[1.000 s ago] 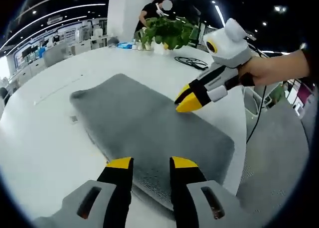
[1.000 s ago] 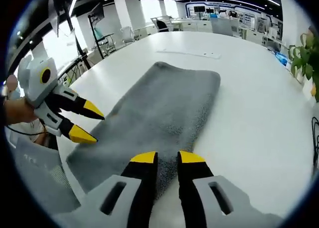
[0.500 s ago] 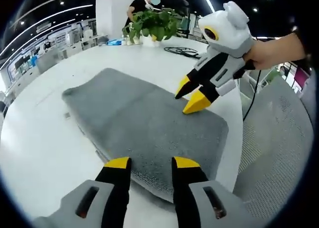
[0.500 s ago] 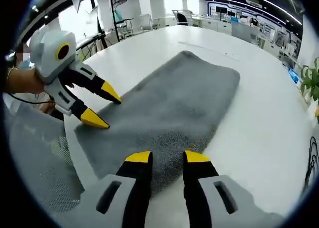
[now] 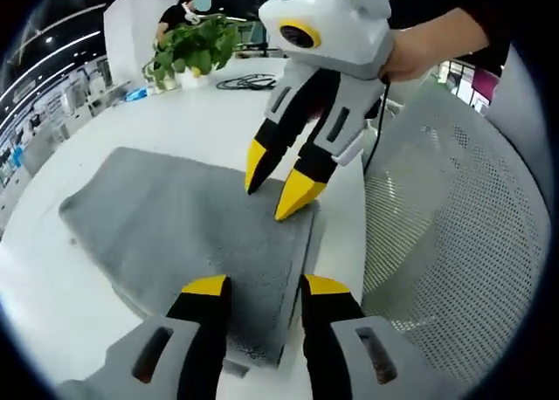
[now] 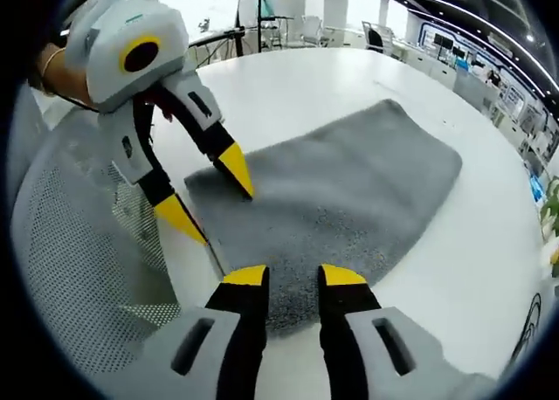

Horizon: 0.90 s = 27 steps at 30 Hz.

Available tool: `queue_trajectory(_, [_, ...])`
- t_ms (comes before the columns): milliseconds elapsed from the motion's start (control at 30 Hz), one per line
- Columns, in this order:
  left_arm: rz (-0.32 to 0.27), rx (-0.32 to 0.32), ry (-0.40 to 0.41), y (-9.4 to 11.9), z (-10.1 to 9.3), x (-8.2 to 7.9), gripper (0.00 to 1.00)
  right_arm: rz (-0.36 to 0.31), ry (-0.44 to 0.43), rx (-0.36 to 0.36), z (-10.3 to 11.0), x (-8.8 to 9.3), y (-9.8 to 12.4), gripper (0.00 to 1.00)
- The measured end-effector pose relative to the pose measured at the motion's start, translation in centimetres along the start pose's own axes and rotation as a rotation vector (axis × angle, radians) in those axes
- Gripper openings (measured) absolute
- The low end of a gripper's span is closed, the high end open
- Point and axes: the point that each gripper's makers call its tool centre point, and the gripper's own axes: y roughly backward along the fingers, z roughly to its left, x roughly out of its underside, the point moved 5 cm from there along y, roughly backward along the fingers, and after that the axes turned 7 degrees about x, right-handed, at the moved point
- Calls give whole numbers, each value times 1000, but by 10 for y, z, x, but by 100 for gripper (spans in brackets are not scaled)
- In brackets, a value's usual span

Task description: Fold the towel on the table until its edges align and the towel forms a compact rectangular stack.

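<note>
Here the left gripper (image 5: 255,285) has its jaws parted by a narrow gap, with nothing between them; their yellow tips hang over the near short edge of the grey towel (image 5: 188,230), and whether they touch it cannot be told. The right gripper (image 6: 293,275) likewise holds its jaws slightly apart and empty, its tips over the towel (image 6: 349,203) near one corner.

In the left gripper view, the right gripper (image 5: 278,182) comes in from above with jaws parted, its tips down at the towel's edge by the table rim. In the right gripper view, the left gripper (image 6: 210,203) stands with jaws spread: one tip on the towel's corner, the other just past the towel's edge at the table rim.

The towel lies flat in a folded oblong on the white table (image 5: 188,120), close to the table's edge. A white mesh chair (image 5: 445,234) stands beside that edge. Farther back on the table stand a potted plant (image 5: 194,46) and a black cable (image 5: 244,83).
</note>
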Motion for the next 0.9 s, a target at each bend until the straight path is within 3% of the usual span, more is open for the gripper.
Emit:
queue_trajectory(133, [23,32,-34,-5,-6,3,29,8,55,-27,12,7,1,19])
queue_trajectory(233, [39,29,-36,-11,-5,11,30,12,39,-44,18,11,1,20])
queue_trajectory(633, [17,2,21,-13,0,11,25,15,55,-67,26,18,-5,27])
queue_trajectory(900, [8,-17,-1,-14,1,12,23,0,128,-44,20,20,-12,19])
